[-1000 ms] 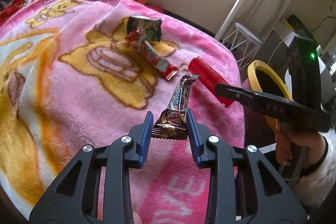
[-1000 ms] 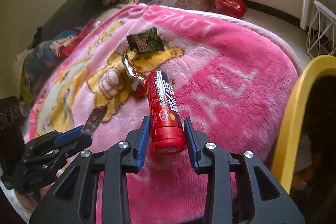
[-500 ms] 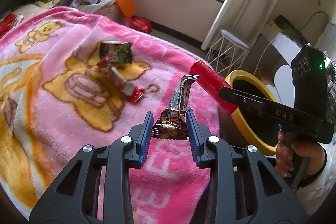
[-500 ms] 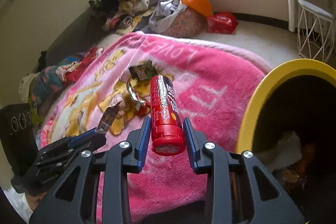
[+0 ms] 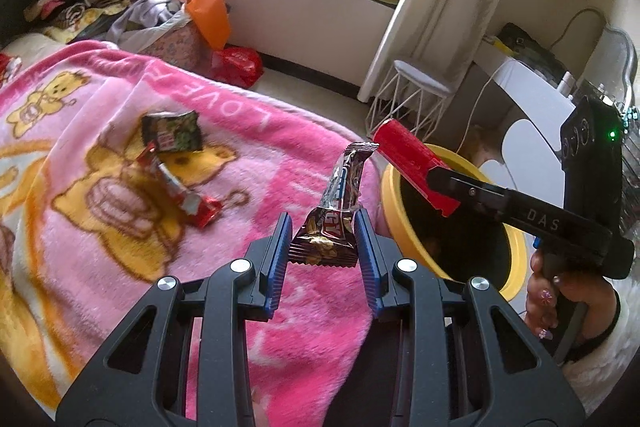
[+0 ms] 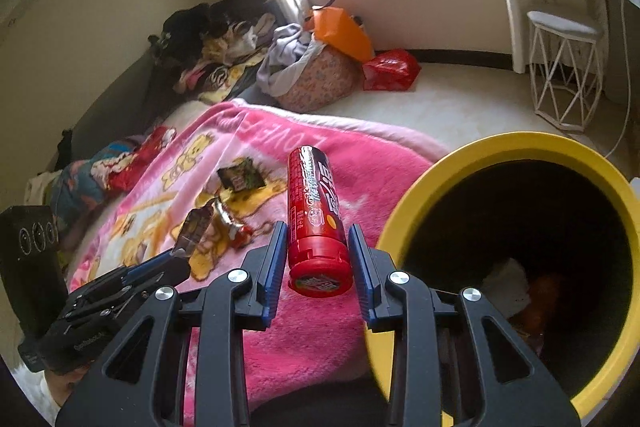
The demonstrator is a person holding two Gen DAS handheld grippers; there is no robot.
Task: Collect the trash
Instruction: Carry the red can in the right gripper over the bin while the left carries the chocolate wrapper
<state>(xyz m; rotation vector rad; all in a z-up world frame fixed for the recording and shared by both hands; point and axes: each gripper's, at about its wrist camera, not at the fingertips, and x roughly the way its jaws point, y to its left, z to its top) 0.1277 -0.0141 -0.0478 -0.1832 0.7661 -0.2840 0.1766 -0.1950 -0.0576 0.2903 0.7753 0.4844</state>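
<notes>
Red candy tube [image 6: 316,215] clamped base-first in right gripper [image 6: 319,259], carried toward yellow bin [image 6: 416,203] at its 3 o'clock for dropping; chocolate-bar wrapper [image 5: 332,219] pinched in left gripper [image 5: 323,247]; two wrappers [image 5: 176,163] remain on pink blanket [image 5: 100,267] at 10 o'clock.

We see a pink blanket [image 5: 120,267] patterned with yellow cartoon bears, a red tube [image 6: 316,211], a brown-and-silver wrapper [image 5: 332,223], a yellow-rimmed bin [image 6: 460,179], blue-padded black claws.
</notes>
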